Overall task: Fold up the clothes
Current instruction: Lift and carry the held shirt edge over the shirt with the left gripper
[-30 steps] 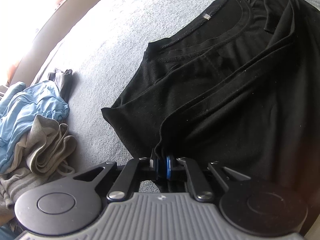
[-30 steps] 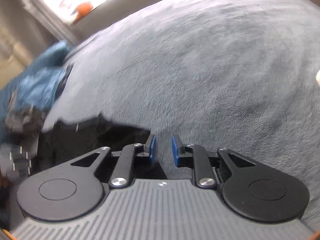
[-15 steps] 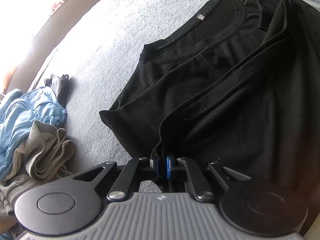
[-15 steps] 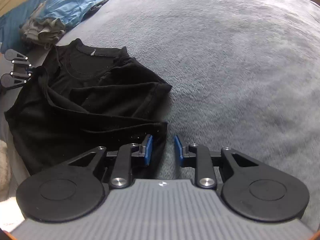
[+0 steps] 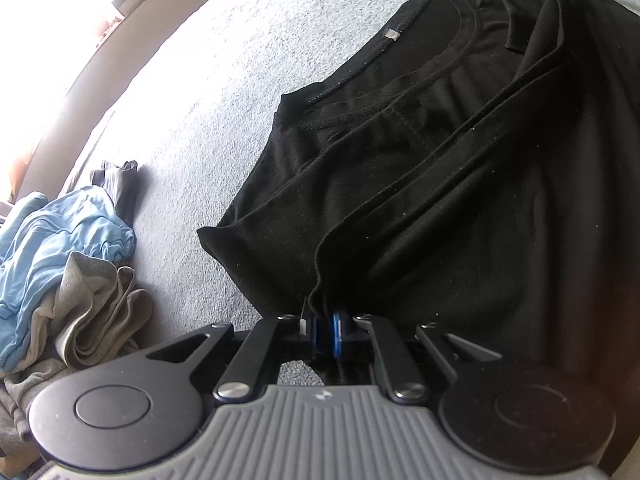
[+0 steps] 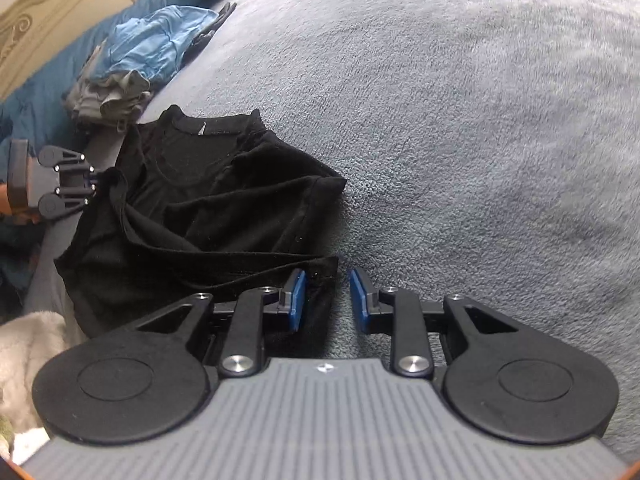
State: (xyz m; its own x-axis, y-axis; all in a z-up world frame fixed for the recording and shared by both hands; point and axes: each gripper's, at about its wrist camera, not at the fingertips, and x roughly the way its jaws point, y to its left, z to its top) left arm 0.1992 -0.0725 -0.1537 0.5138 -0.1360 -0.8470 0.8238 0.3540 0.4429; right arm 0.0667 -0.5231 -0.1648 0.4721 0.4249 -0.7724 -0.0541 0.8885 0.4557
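Left gripper [image 5: 323,330] pinches soft black shirt [image 5: 460,160]; right gripper [image 6: 327,300] spread, perhaps touching hem.

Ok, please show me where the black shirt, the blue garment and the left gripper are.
black shirt [image 6: 224,216]: right wrist view, on the crumpled chest part.
blue garment [image 5: 56,240]: left wrist view, on the middle of its bunched cloth.
left gripper [image 5: 323,330]: left wrist view, between its fingers, shut on the shirt's edge.
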